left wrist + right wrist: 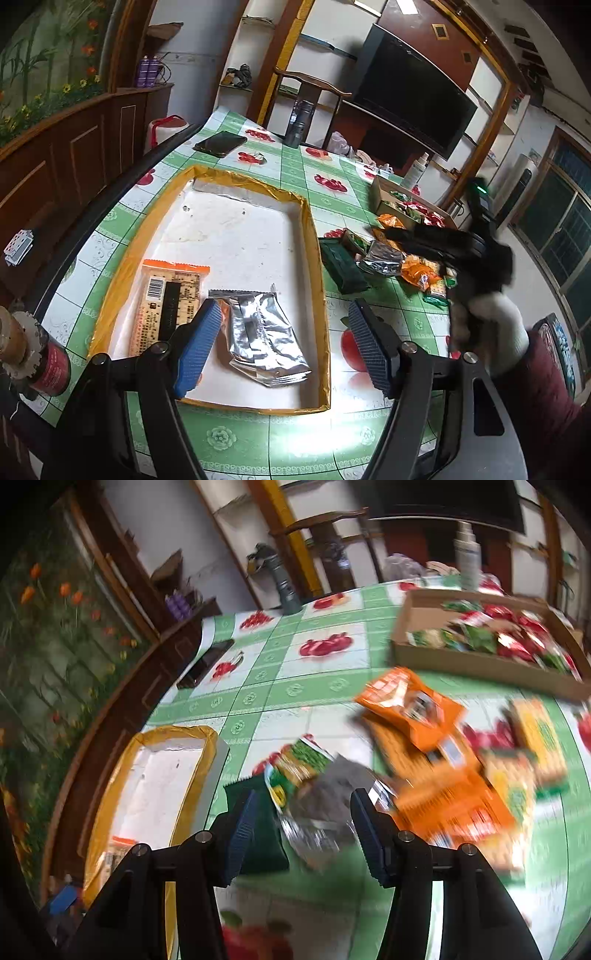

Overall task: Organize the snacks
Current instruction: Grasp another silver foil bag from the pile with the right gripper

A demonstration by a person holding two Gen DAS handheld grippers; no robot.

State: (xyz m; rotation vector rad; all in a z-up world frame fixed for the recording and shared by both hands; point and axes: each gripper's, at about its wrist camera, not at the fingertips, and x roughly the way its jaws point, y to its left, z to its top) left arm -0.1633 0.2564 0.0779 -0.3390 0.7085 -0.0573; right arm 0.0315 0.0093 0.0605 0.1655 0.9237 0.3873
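Snacks lie in two places: an orange packet [168, 306] and a silver pouch [264, 334] inside the yellow-rimmed tray [314, 236], a loose pile [436, 768] on the desk [295, 439]. Left gripper [284, 343] gapes empty above the tray; right gripper [301, 834] spreads wide over a blurred silver packet [325, 805].

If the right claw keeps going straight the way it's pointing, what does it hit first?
Most likely the crinkled silver foil packet lying between its open fingers, with the dark green flat packet just beside the left finger. The right wrist view is motion-blurred, so depth is uncertain.
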